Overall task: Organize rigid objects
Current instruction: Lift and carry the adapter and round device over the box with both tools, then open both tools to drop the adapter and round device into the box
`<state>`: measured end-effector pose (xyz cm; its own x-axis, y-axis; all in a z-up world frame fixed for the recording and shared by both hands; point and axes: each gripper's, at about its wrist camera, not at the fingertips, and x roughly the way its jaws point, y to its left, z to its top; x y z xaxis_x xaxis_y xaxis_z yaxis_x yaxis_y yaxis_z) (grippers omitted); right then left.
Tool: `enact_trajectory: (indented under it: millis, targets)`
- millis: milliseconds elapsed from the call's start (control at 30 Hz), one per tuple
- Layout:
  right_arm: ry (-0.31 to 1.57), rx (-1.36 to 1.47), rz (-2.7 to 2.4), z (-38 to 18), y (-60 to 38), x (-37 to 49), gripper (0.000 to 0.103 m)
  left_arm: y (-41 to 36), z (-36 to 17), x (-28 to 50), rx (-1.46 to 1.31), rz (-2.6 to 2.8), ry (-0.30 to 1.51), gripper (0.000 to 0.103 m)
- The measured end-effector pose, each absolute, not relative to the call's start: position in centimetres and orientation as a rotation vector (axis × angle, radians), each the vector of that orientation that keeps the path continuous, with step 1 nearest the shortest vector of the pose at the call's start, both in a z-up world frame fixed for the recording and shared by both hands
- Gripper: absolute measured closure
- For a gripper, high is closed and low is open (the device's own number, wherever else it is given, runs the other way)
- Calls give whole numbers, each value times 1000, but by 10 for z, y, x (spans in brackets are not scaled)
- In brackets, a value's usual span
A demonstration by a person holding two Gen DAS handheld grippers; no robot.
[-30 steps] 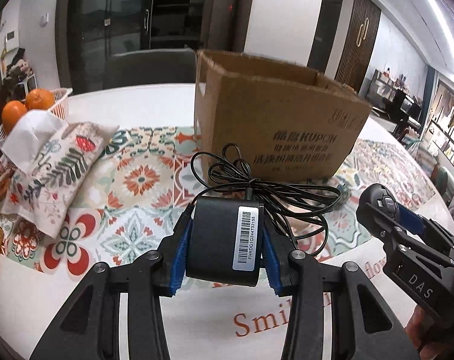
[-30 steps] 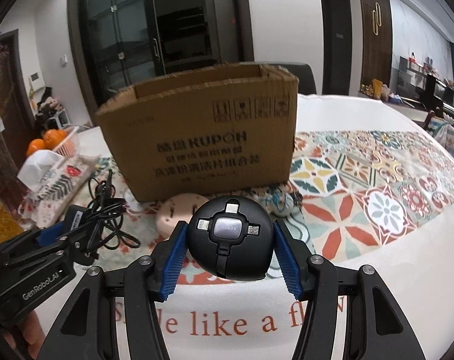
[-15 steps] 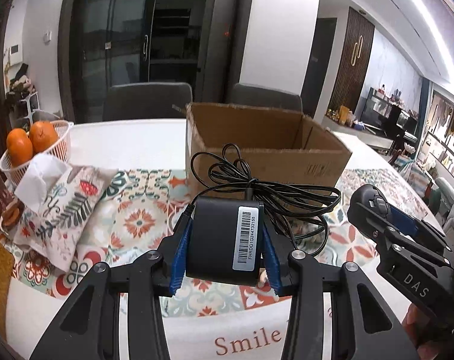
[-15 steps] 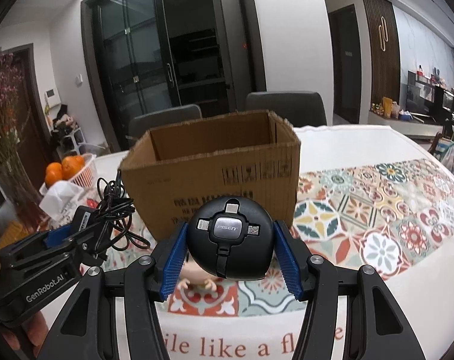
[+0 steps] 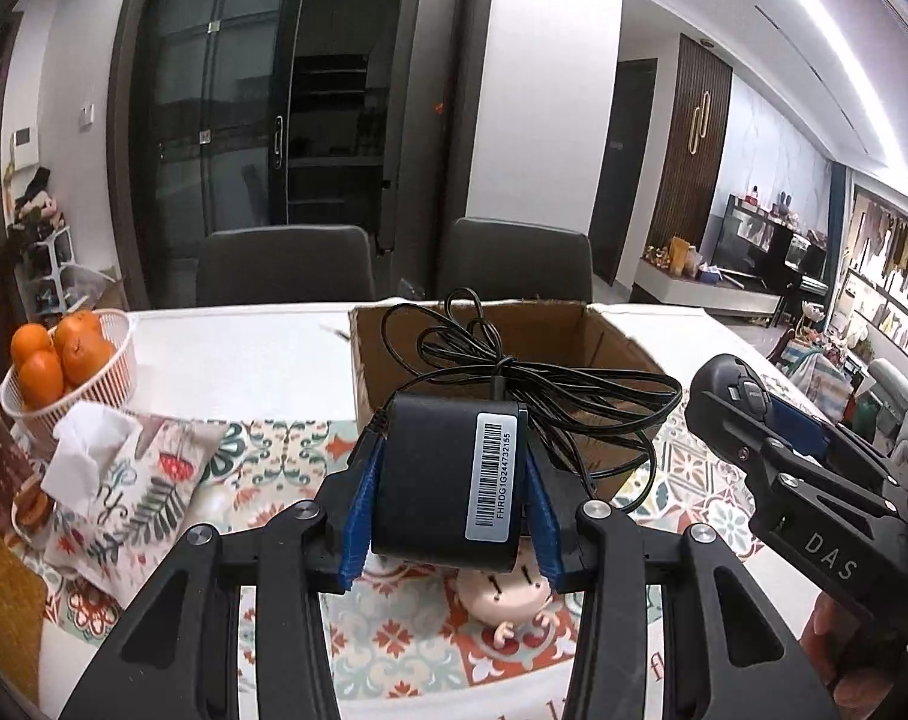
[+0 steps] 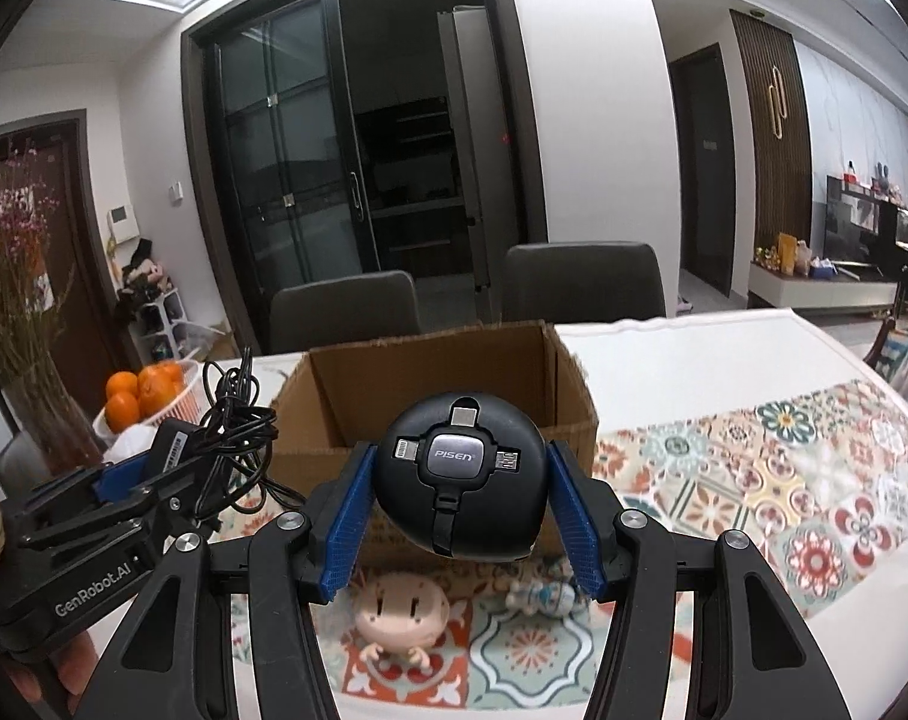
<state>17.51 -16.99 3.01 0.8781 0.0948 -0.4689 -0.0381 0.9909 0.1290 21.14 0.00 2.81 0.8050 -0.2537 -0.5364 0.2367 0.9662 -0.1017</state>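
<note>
Our left tool [image 5: 448, 510] clamps the power adapter [image 5: 448, 480]; our right tool [image 6: 459, 516] clamps the round charger [image 6: 459, 480]. We should carry both fully over the box [image 6: 430, 360] rim before lowering, minding the dangling cord [image 5: 544, 384].

Both claws are up in the air side by side, pointing forward. Left claw [image 5: 448, 480] has its blue pads [image 5: 361, 504] squeezed onto the sides of a black power adapter [image 5: 448, 474]. Right claw [image 6: 460, 480] is clamped the same way around a round black cable hub [image 6: 460, 474]. A bit of the person's hand [image 5: 844, 648] shows under the right one.
</note>
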Motion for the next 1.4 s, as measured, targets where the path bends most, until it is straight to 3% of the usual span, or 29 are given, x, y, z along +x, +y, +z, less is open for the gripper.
enact_trajectory:
  millis: [667, 1400]
  targets:
    - [513, 91, 99, 56, -181, 234, 46, -15, 47, 274, -13, -271, 625, 60]
    - [688, 59, 124, 21, -192, 305, 46, -34, 17, 333, 13, -247, 757, 60]
